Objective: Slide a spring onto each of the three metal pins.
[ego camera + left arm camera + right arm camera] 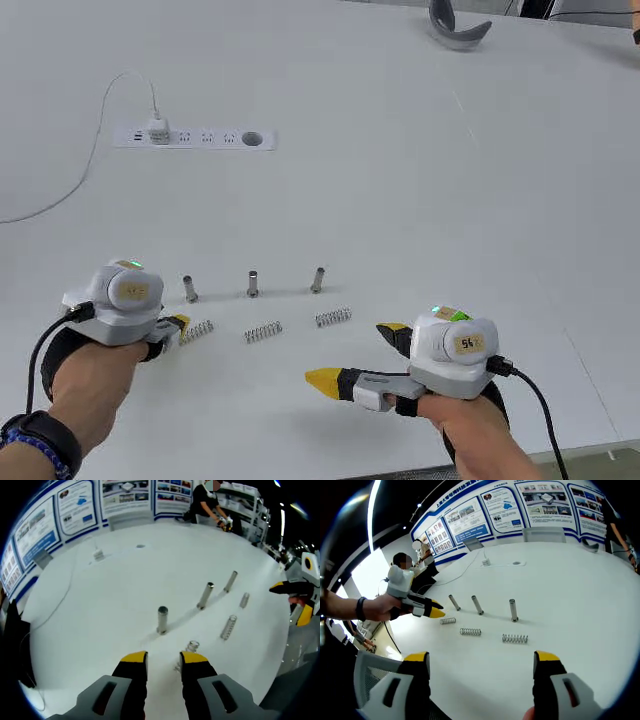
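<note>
Left gripper (163, 655) fingers part-open beside a half-hidden spring (192, 645) (right gripper (482, 656) fingers wide apart).

Bright, even overhead light on the wide white bench (400, 200); head view sharp, little glare. The three short upright metal pins (252, 284) throw faint, thin grey shadows; softer smudge under the yellow-tipped right claw (355, 354). Both gripper views: heavy fisheye bending, blue-and-white wall posters (520, 510) curved and soft at the edges. Right gripper view blown out white at left edge; left gripper view dim in corners.
</note>
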Motion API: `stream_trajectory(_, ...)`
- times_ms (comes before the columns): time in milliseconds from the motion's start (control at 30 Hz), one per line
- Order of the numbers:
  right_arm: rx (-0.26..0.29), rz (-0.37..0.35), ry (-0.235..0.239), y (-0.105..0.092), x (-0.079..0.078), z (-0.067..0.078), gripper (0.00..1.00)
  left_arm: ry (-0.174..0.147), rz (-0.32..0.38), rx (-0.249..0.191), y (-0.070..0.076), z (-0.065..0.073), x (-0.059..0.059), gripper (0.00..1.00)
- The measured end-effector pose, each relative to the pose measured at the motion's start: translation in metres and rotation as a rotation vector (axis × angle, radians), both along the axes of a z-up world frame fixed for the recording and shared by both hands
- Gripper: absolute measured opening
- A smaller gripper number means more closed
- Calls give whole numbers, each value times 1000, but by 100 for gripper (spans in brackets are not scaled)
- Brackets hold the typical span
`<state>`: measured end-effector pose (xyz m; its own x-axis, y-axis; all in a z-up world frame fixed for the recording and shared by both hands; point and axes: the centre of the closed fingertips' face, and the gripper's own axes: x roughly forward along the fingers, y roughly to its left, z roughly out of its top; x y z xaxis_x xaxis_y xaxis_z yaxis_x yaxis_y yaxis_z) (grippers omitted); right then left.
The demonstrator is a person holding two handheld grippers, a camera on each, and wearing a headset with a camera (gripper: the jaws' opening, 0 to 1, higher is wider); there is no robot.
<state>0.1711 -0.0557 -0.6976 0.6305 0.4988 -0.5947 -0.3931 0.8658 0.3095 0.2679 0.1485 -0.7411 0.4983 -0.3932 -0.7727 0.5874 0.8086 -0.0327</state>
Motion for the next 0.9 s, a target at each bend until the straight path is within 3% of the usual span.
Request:
stream_trajectory(67, 1, 4, 6, 0, 0, -3, 86, 15, 12, -10, 3, -2, -6, 29)
stream_trajectory(267, 5, 18, 4, 3, 2, -4, 86, 18, 24, -14, 13, -3, -17, 31)
stream_trajectory(367, 2, 28, 3, 4, 3, -4, 86, 35, 45, -65, 13, -1, -21, 37)
stream_trajectory(500, 8, 39, -3, 5, 5, -4, 86, 22, 30, -54, 17, 3, -26, 40)
stream_trajectory(900, -6, 64, -4, 3, 7, -5, 87, -27, -26, -101, 17, 21, -34, 55)
